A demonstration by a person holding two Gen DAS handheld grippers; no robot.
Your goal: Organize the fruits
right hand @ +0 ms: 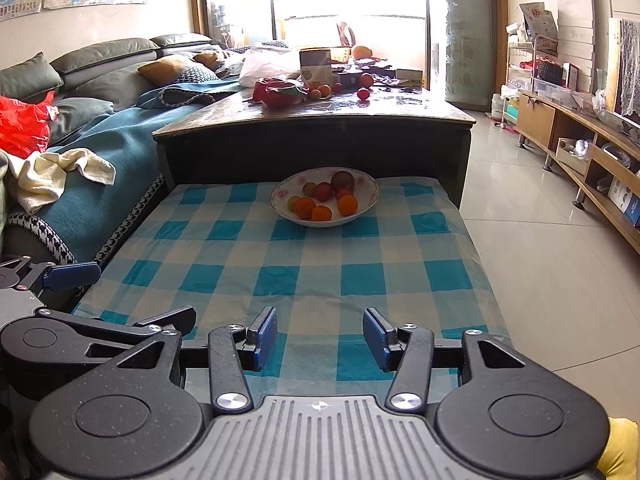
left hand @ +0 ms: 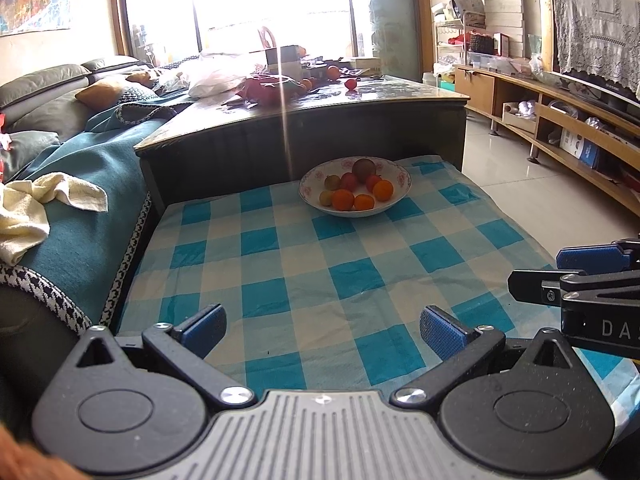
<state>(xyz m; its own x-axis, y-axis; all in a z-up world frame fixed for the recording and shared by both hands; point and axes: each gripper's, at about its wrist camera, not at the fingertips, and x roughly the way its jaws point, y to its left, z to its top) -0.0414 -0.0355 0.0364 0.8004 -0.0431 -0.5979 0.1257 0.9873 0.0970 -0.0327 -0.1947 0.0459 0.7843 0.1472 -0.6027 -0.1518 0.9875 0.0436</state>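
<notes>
A white bowl [left hand: 390, 205] with a pink floral rim stands at the far end of the blue checked cloth [left hand: 320, 272]. It holds several small orange, red and yellowish fruits and a brown kiwi [left hand: 364, 169]. It also shows in the right wrist view [right hand: 362, 212]. My left gripper [left hand: 322, 326] is open and empty, low over the near end of the cloth. My right gripper [right hand: 320, 338] is open and empty, beside the left one, which shows at the left edge [right hand: 72, 276].
A dark coffee table [right hand: 320, 120] stands behind the bowl with more fruits, a red bag and a box on it. A sofa [left hand: 80, 184] with a teal cover and a cream towel runs along the left. A wooden TV cabinet [left hand: 560, 120] lines the right wall.
</notes>
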